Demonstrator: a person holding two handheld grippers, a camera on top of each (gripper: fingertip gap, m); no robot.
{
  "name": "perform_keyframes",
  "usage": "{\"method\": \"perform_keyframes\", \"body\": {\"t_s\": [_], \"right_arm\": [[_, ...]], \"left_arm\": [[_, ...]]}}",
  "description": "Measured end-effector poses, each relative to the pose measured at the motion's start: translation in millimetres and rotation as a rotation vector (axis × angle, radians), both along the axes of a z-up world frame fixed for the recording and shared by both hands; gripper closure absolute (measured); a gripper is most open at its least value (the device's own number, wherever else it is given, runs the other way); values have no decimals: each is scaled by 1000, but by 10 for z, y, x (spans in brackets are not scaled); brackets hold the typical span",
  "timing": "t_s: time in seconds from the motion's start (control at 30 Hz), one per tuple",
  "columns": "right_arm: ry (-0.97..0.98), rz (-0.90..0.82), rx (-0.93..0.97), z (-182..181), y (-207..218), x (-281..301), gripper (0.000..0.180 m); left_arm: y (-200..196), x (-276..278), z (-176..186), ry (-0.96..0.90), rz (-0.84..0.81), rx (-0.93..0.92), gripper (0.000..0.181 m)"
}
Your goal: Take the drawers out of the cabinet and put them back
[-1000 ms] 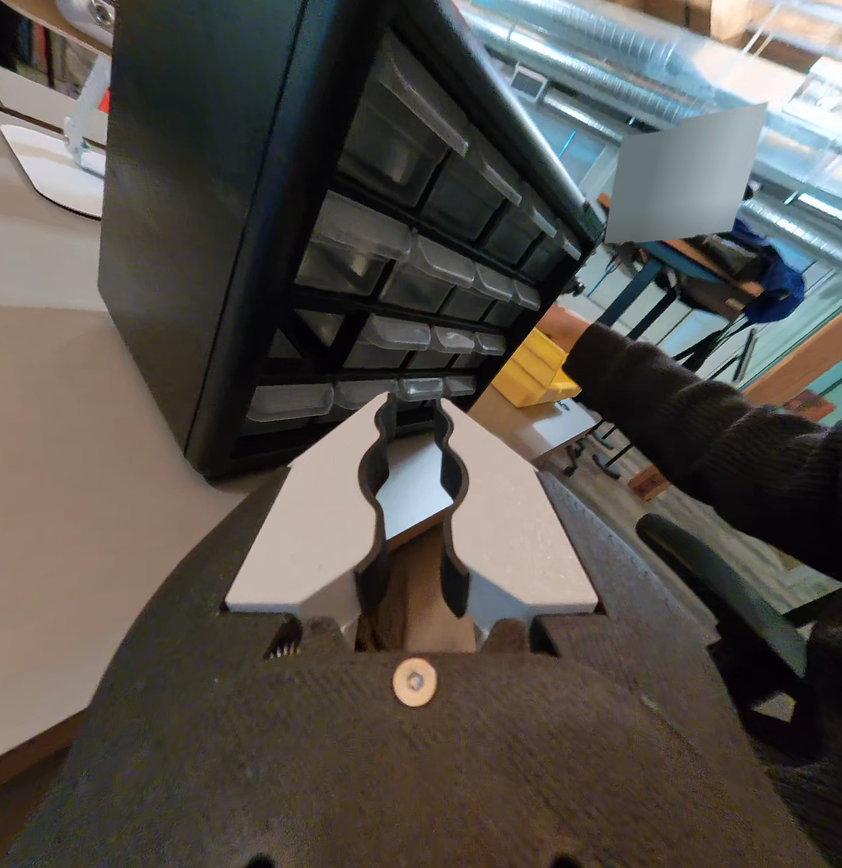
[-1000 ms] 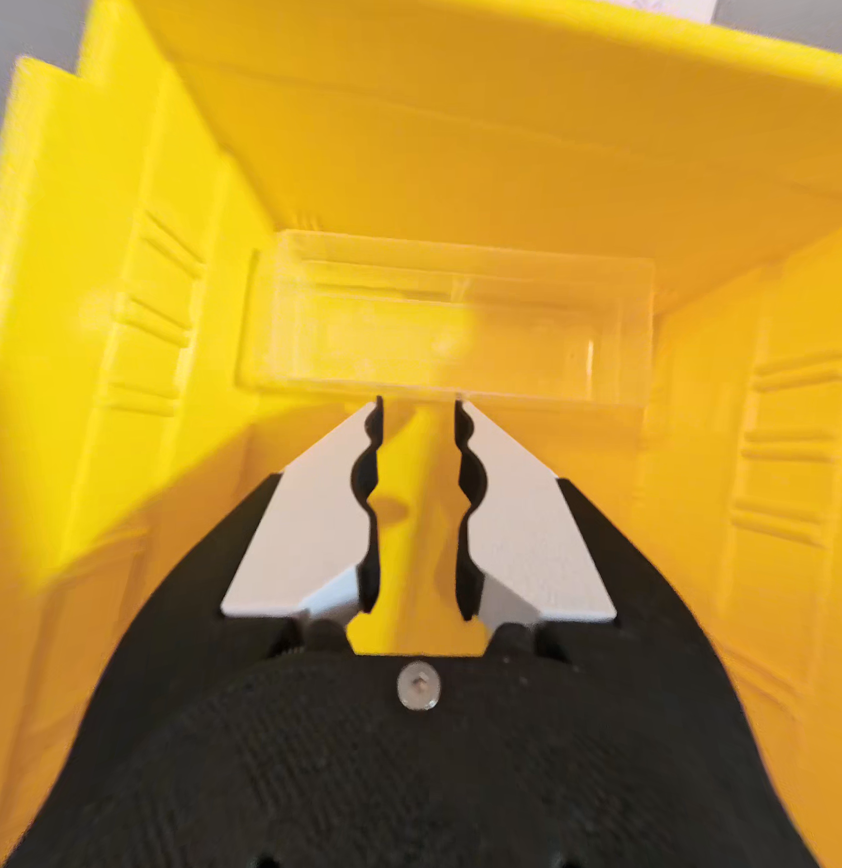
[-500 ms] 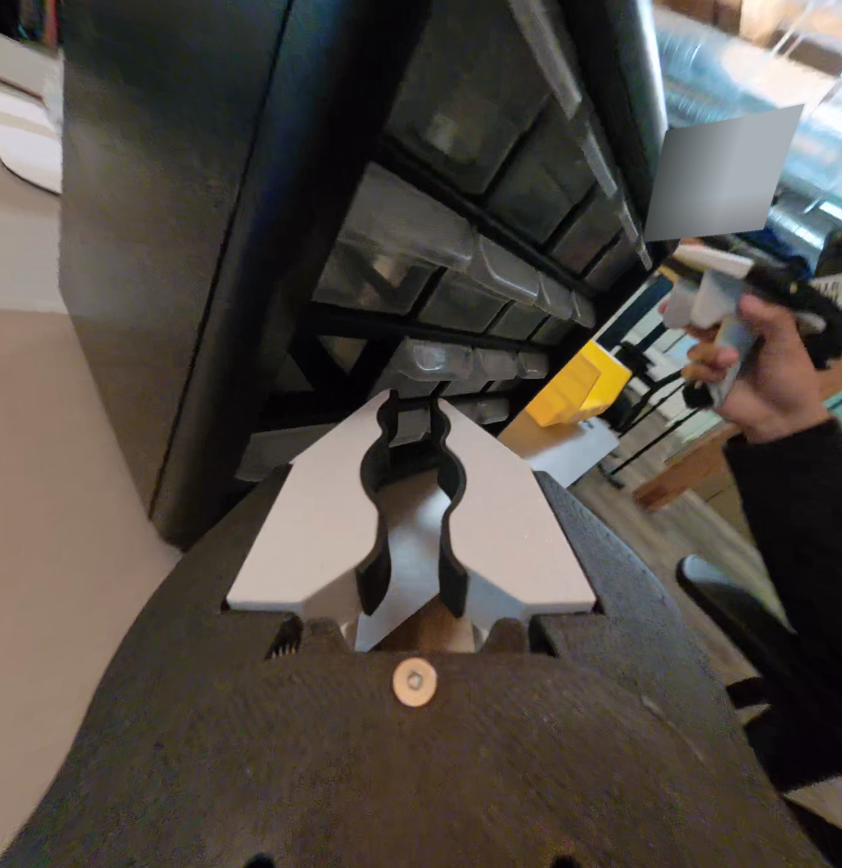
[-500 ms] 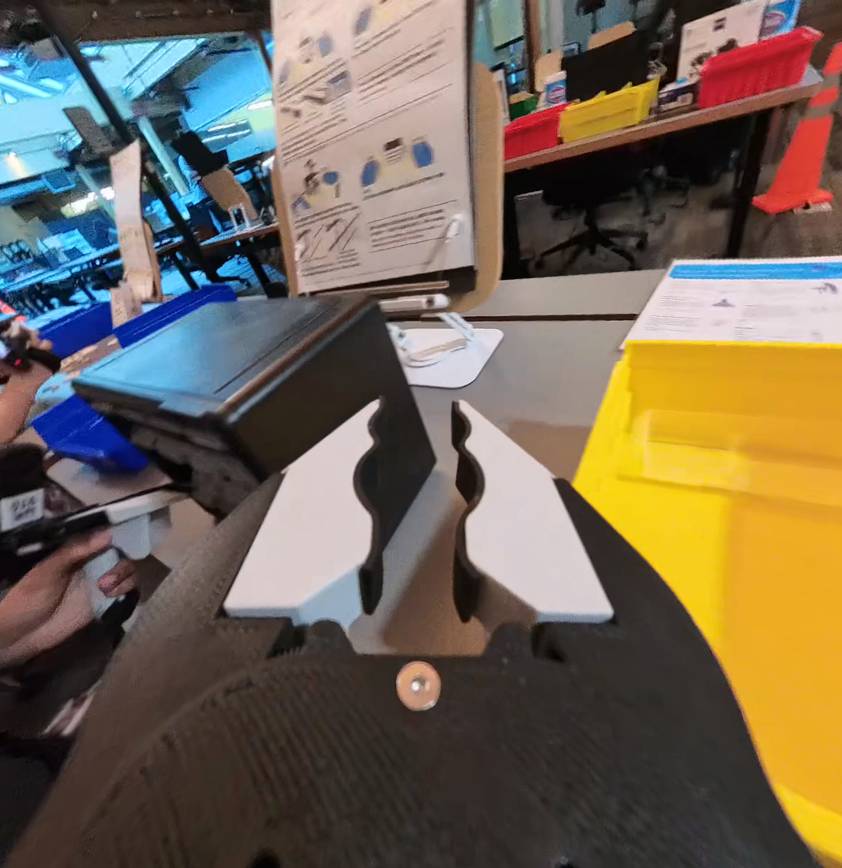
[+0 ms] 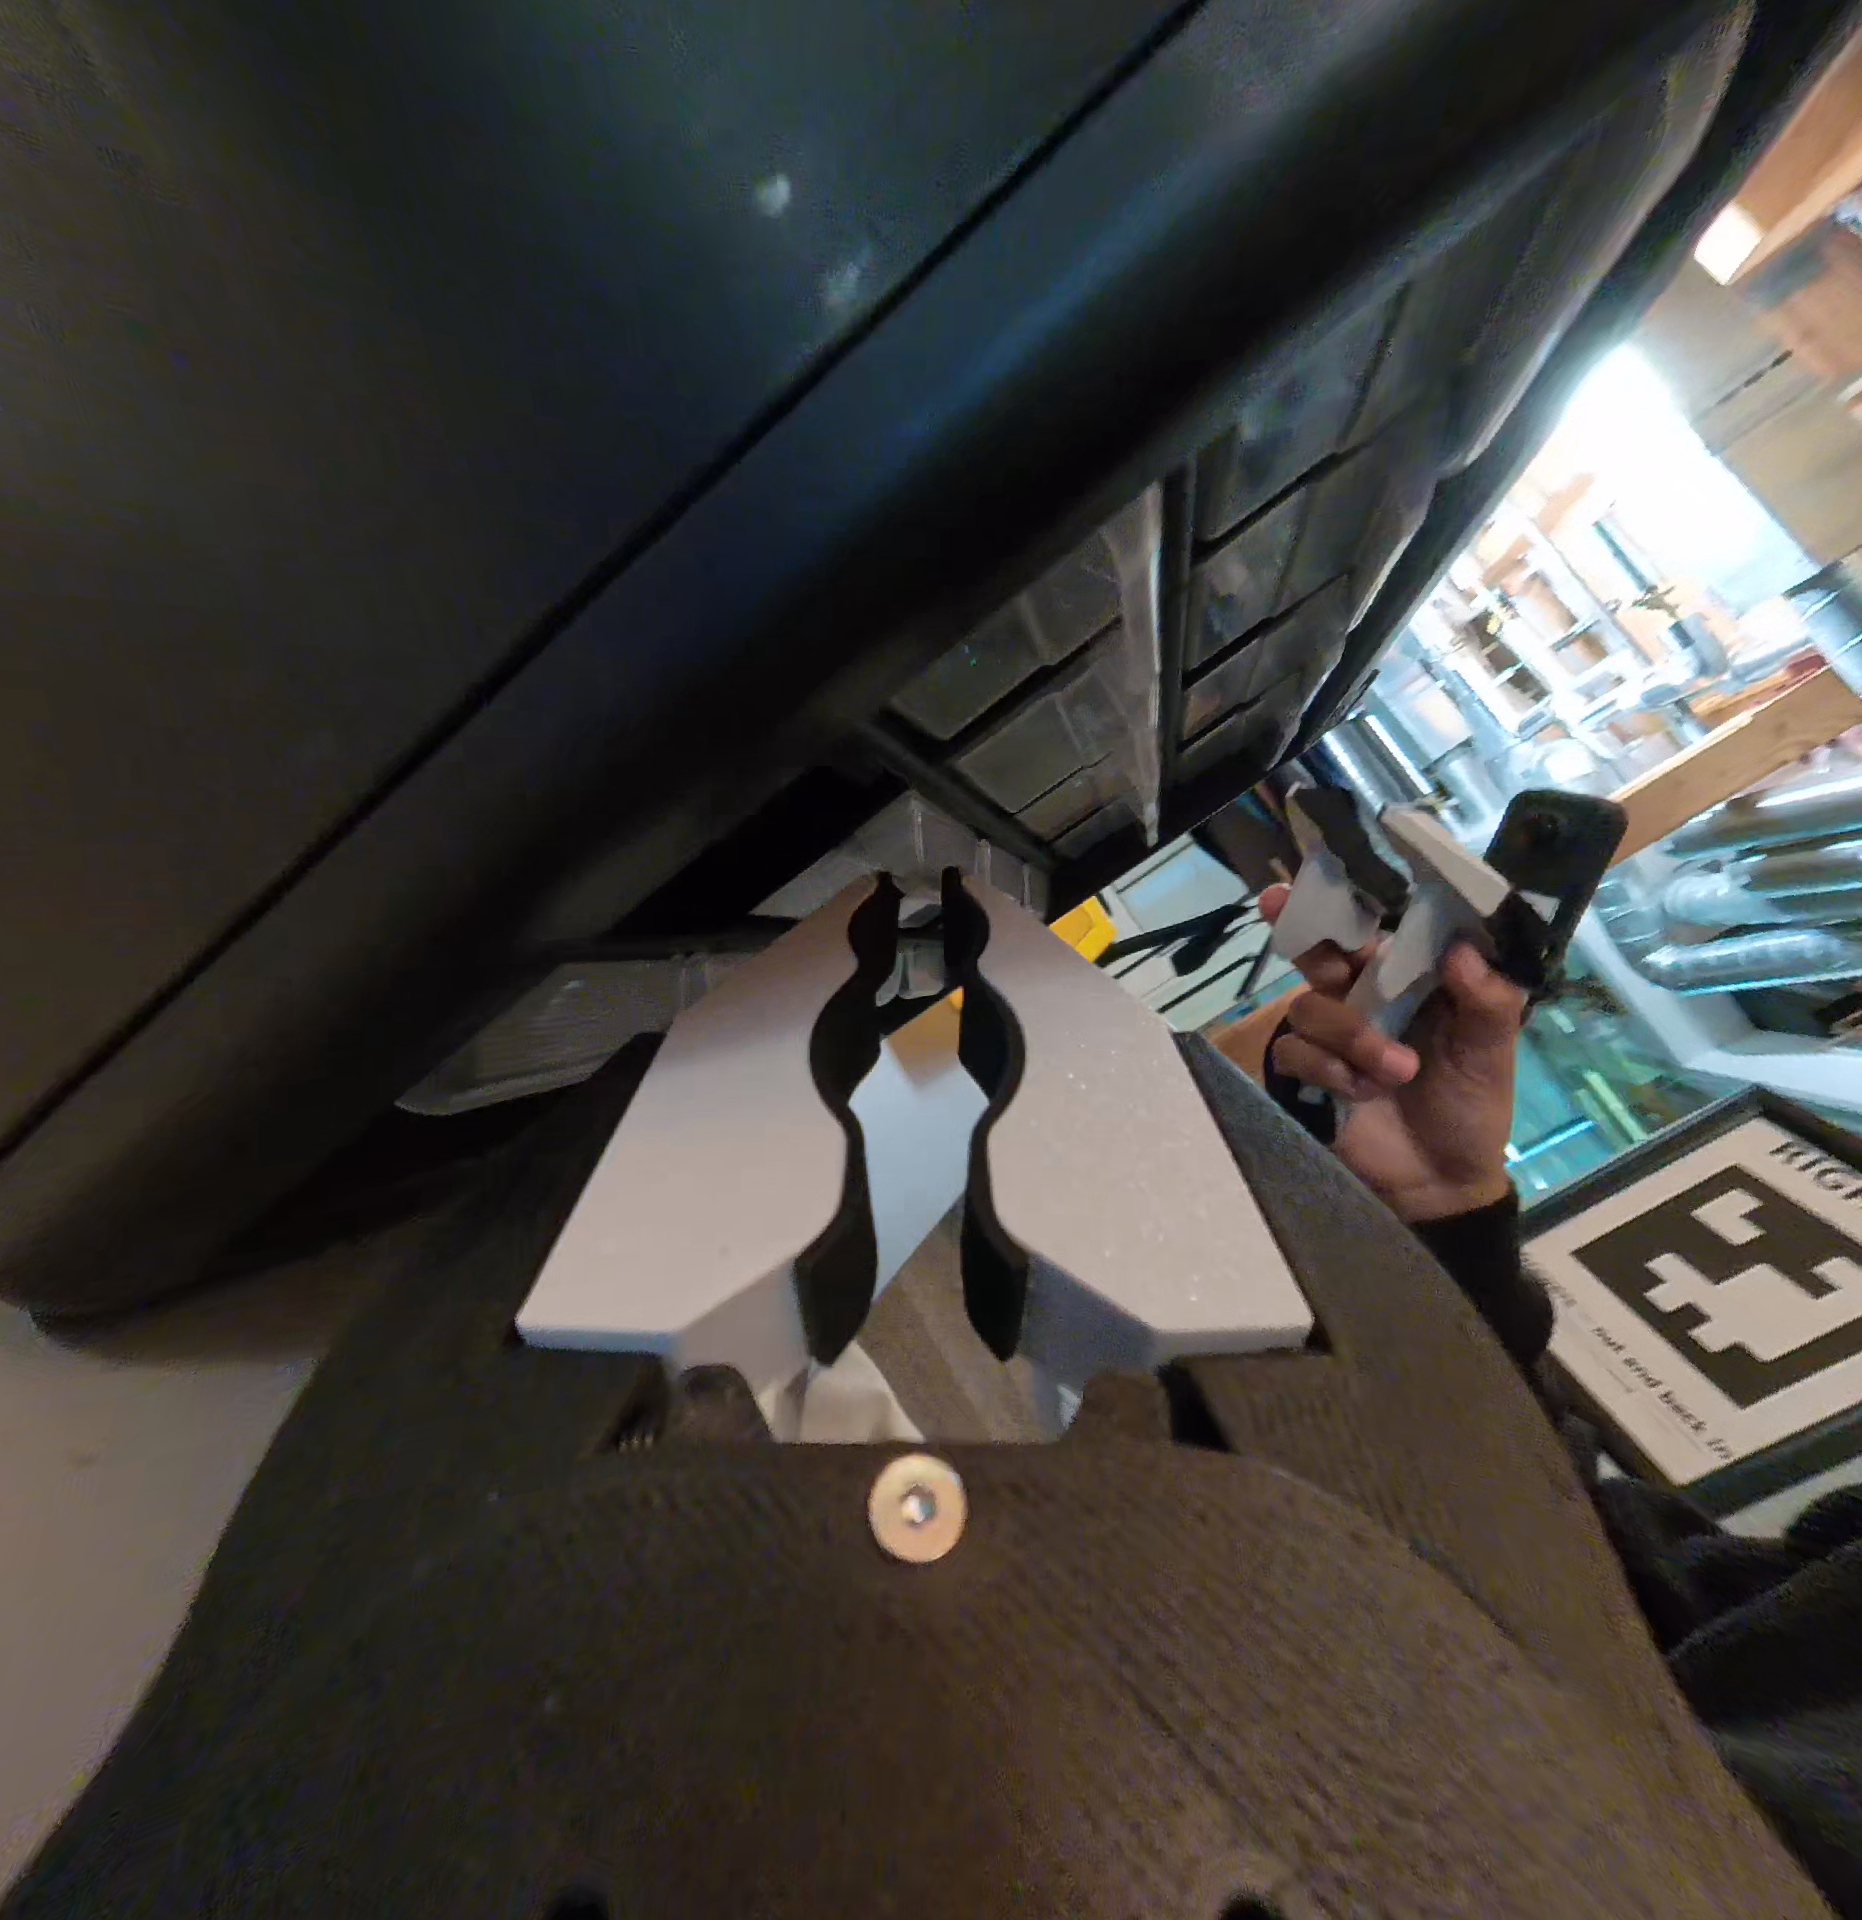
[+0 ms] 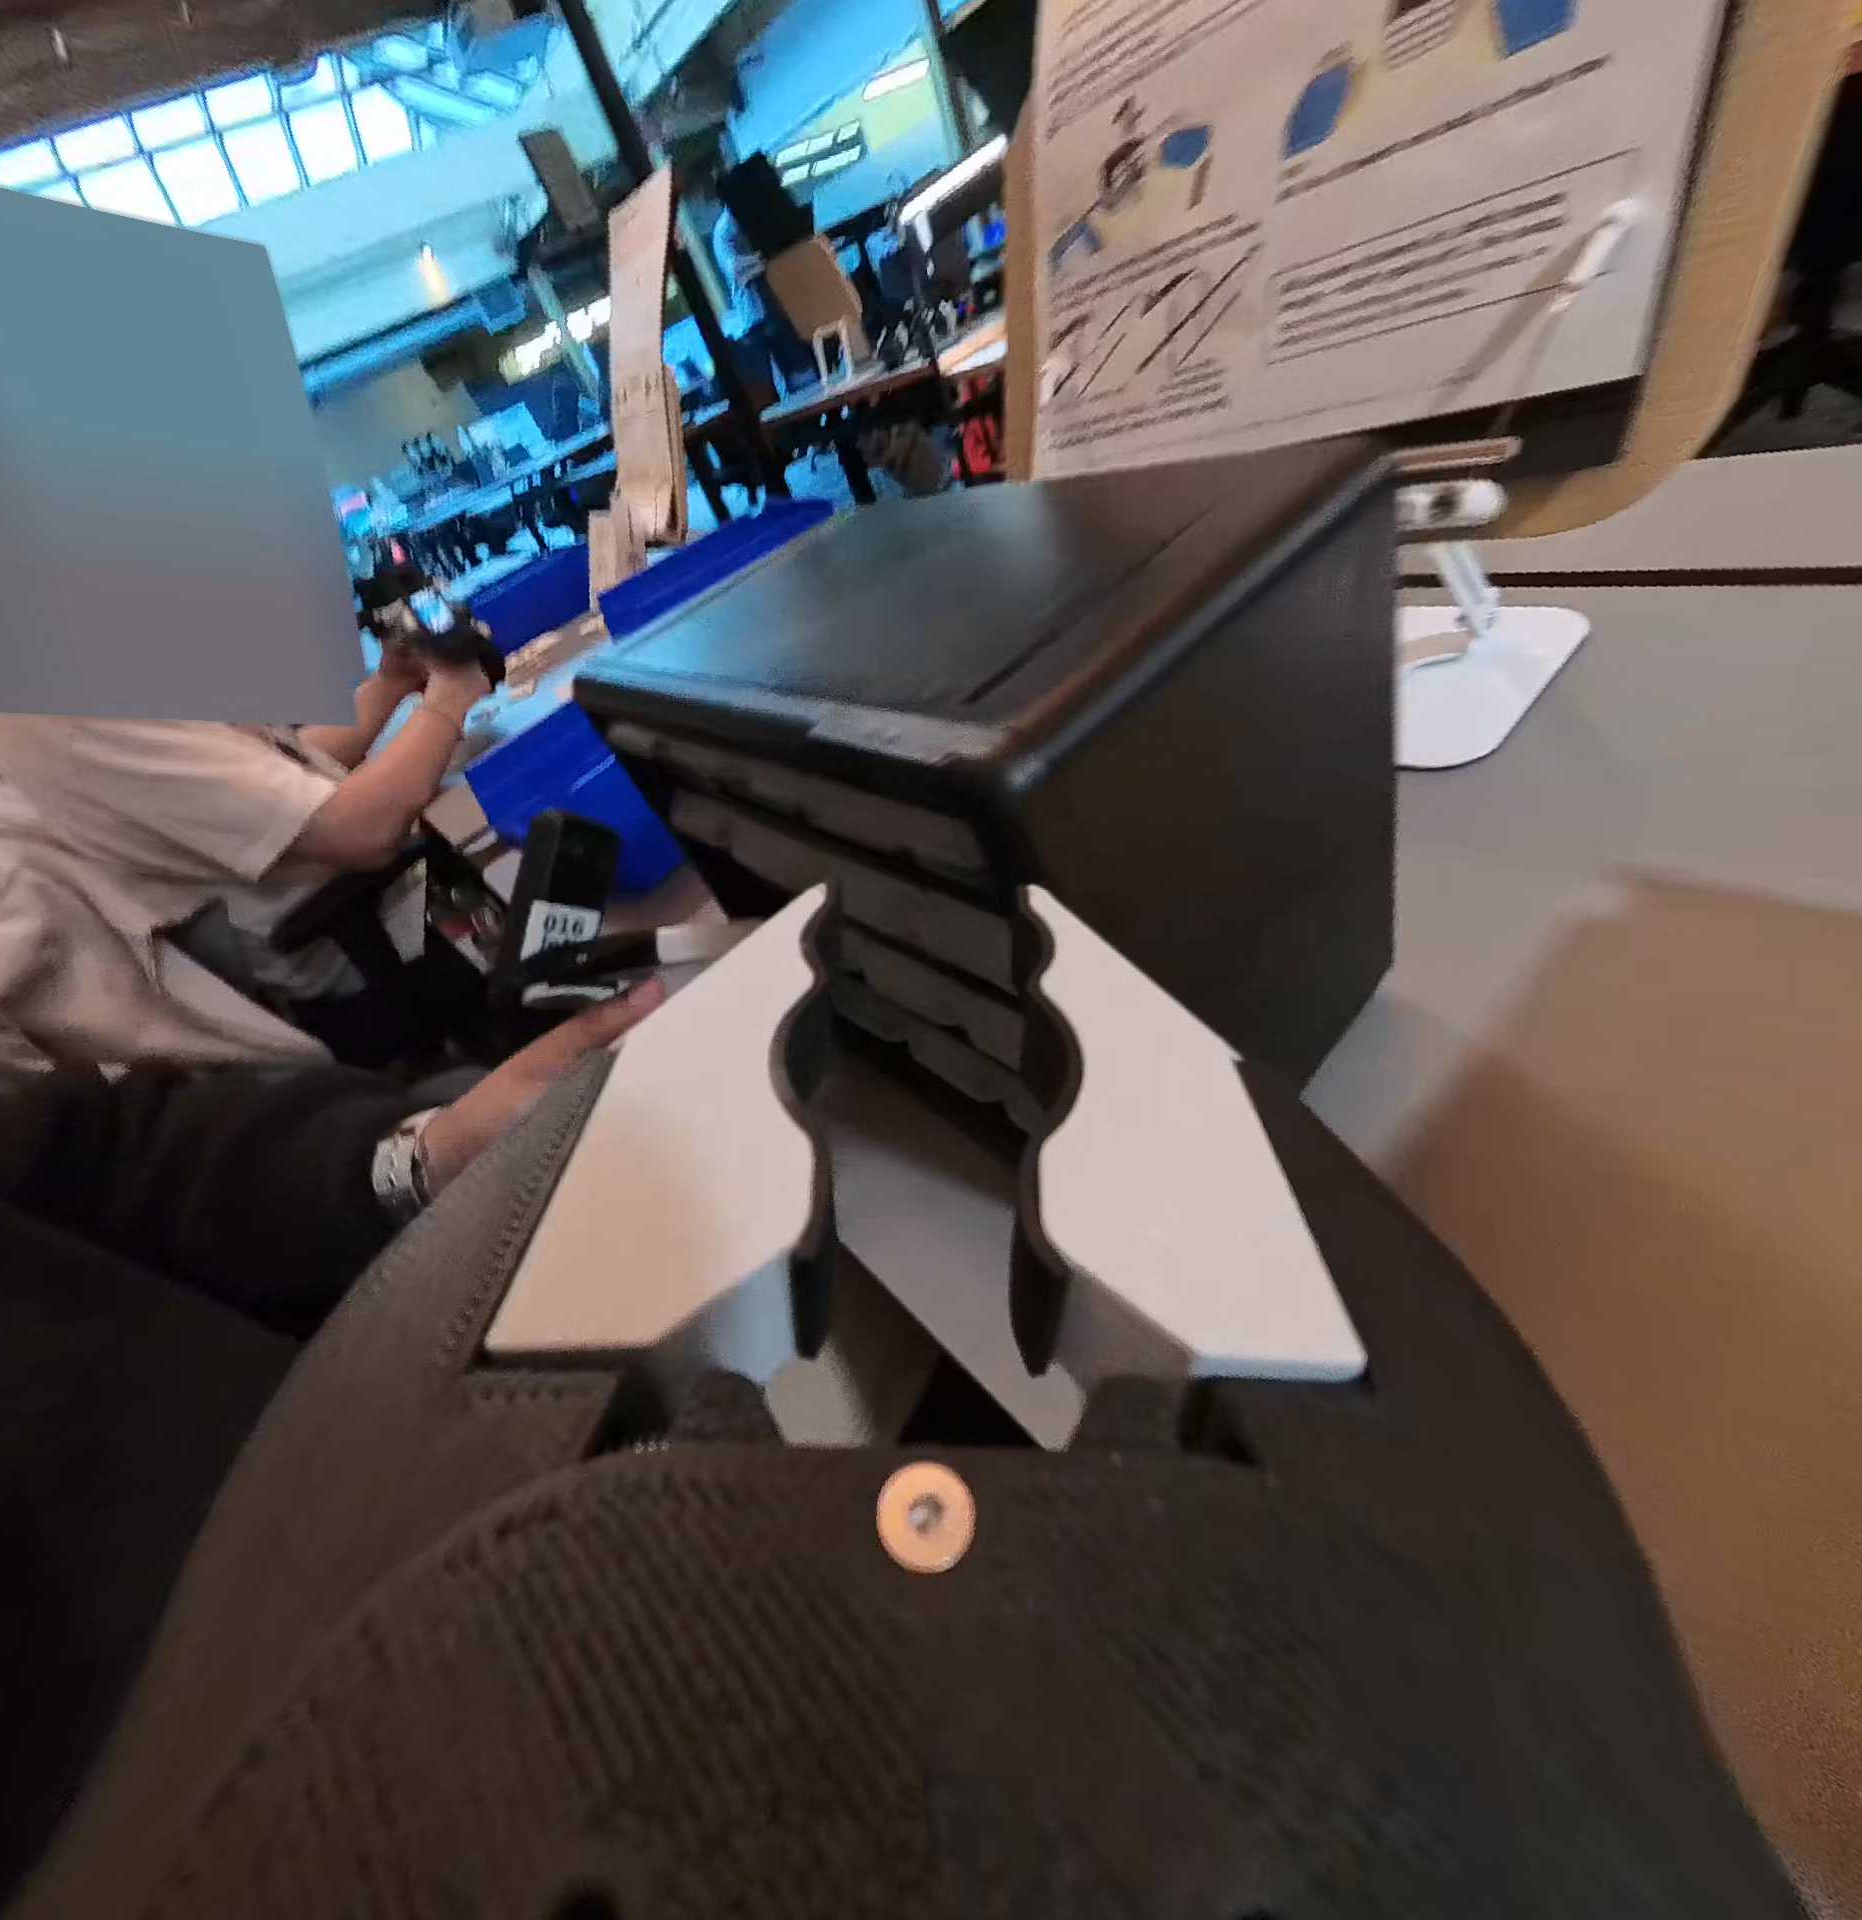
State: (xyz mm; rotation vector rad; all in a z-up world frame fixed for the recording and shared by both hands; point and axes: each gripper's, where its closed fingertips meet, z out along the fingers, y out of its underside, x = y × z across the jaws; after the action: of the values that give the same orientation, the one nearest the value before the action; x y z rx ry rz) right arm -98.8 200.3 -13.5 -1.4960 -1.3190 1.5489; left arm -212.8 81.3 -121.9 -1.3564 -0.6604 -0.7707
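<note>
The black cabinet [image 5: 491,520] fills the left wrist view, very close. Its clear drawers [image 5: 1062,717] sit in their slots. My left gripper [image 5: 916,888] is open by a narrow gap, with its tips right at the front lip of a bottom-row drawer and nothing held. In the right wrist view the cabinet [image 6: 958,623] stands on the table with its drawer fronts [image 6: 906,842] facing left. My right gripper [image 6: 927,914] is open and empty, a short way from the cabinet's front right corner. It also shows in the left wrist view [image 5: 1353,904], held in a hand.
A sliver of a yellow bin [image 5: 1083,925] shows past the cabinet. A sign on a white stand [image 6: 1478,675] is behind the cabinet on the grey table [image 6: 1581,831]. A seated person [image 6: 127,883] and blue bins [image 6: 553,769] are at the left. A marker board [image 5: 1737,1278] is at the right.
My right gripper left the yellow bin, with the clear drawer staying inside, and swung left to face the cabinet. My left gripper moved in close under the cabinet's lower drawers.
</note>
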Motion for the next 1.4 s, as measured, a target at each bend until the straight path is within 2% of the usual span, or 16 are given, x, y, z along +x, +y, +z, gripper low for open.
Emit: {"method": "perform_keyframes", "body": {"t_s": [0.13, 0.3, 0.43, 0.5, 0.53, 0.57, 0.63, 0.7, 0.8, 0.9, 1.03, 1.2, 1.4], "right_arm": [[-78, 119, 170, -197, -540, -149, 147], [-155, 451, 345, -434, -1429, -227, 143], [-251, 468, 659, -786, -1543, -474, 146], [-322, 511, 751, -974, -1609, -545, 146], [-352, 524, 782, -1045, -1634, -584, 146], [-378, 526, 814, -1104, -1643, -630, 146], [-420, 536, 871, -1192, -1662, -697, 147], [-456, 534, 933, -1252, -1653, -738, 158], [-476, 525, 1029, -1287, -1631, -770, 162], [-488, 564, 1005, -1292, -1665, -710, 164], [-497, 733, 873, -1253, -1853, -437, 166], [-452, 883, 705, -1057, -2088, -167, 167], [-424, 871, 615, -911, -1994, -105, 166]], "left_arm": [[-58, 67, 13, -86, -29, 31, 177], [-228, 306, 24, -144, -52, 42, 178], [-386, 510, -12, -167, -61, 41, 177], [-433, 534, -33, -196, -73, 41, 177], [-438, 545, -63, -210, -87, 28, 173], [-439, 567, -77, -230, -114, 23, 161], [-460, 541, -133, -288, -120, 0, 159], [-512, 483, -112, -317, -113, 28, 140], [-598, 398, -14, -315, -100, 76, 141], [-696, 298, 187, -226, -80, 163, 140], [-859, 160, 528, -79, -19, 298, 136], [-860, 256, 710, 195, 1, 264, 134], [-828, 402, 786, 491, 14, 180, 135]]}}
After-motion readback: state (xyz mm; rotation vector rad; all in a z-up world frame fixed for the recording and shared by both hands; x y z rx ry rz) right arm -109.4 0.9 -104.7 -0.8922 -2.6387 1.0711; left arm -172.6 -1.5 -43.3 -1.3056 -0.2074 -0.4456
